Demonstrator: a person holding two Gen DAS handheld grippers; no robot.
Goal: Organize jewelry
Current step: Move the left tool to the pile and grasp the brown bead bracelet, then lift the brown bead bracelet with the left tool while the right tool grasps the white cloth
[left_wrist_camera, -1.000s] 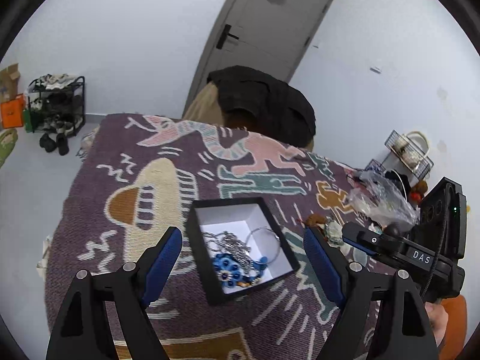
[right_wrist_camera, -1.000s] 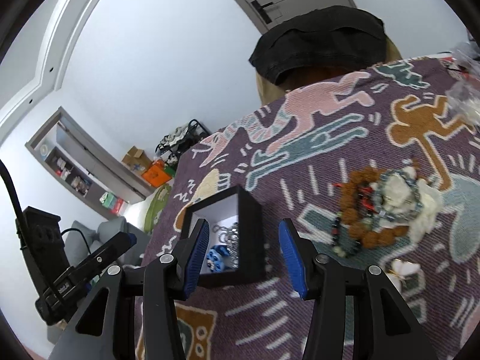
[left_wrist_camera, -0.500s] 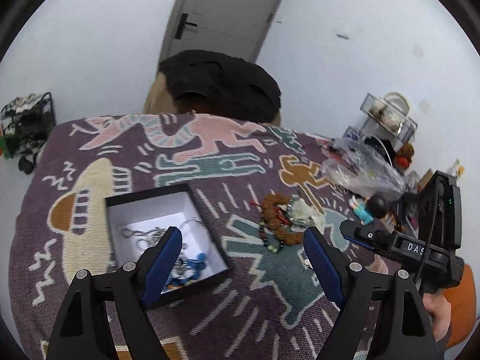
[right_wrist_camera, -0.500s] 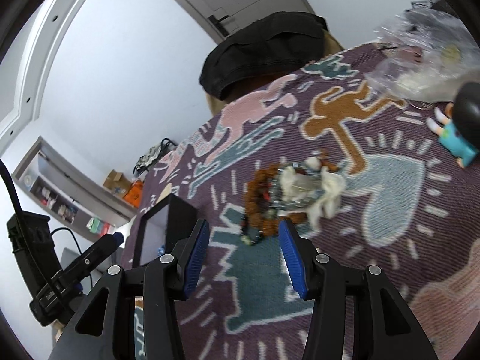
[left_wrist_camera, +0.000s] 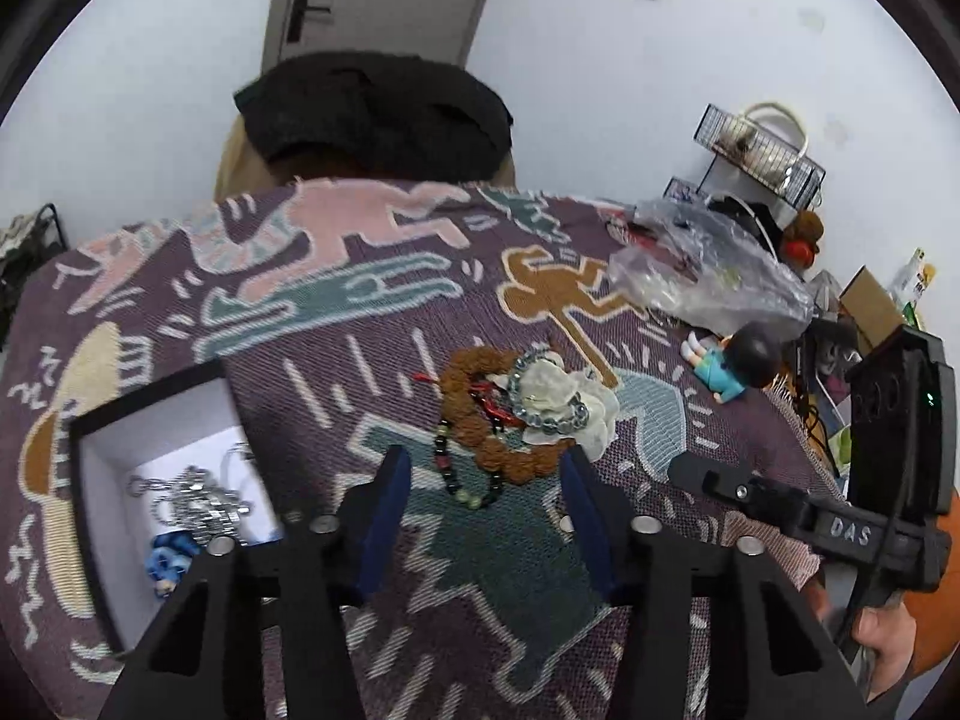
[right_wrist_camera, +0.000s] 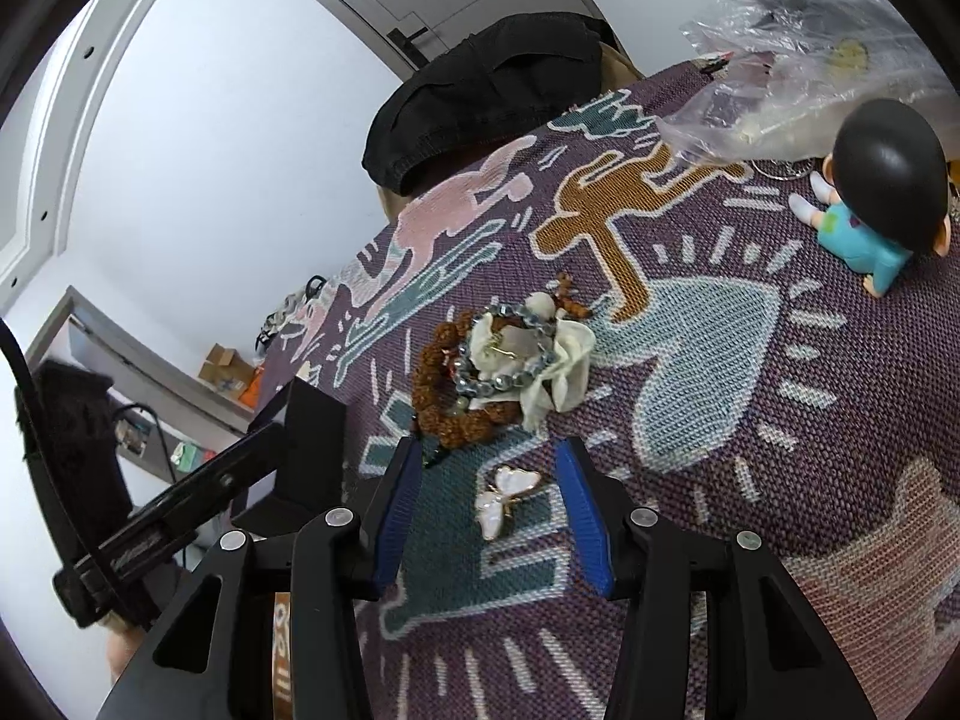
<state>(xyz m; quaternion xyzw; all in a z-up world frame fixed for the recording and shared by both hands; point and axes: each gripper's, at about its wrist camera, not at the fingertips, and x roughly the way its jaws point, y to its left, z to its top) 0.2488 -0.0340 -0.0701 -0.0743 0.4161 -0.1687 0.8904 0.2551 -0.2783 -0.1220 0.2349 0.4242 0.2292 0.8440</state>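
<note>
Bracelets lie heaped mid-frame in my left view: a brown seed-bead bracelet (left_wrist_camera: 480, 414), a grey bead bracelet (left_wrist_camera: 549, 396) over a cream fabric flower (left_wrist_camera: 591, 405), and a dark bead strand (left_wrist_camera: 456, 474). My left gripper (left_wrist_camera: 486, 501) hangs just short of the heap; its jaws have just been closing to a middling gap, and nothing sits between them. The black jewelry box (left_wrist_camera: 90, 480), lower left, holds silver chains (left_wrist_camera: 195, 501) and blue charms (left_wrist_camera: 171, 561). In my right view, my right gripper (right_wrist_camera: 486, 501) stands half open with a white butterfly brooch (right_wrist_camera: 501, 501) lying on the patterned counter cloth (right_wrist_camera: 750, 450) between its jaws, untouched. A small figurine (right_wrist_camera: 873, 198) lies upper right, beside a clear plastic bag (right_wrist_camera: 798, 42).
</note>
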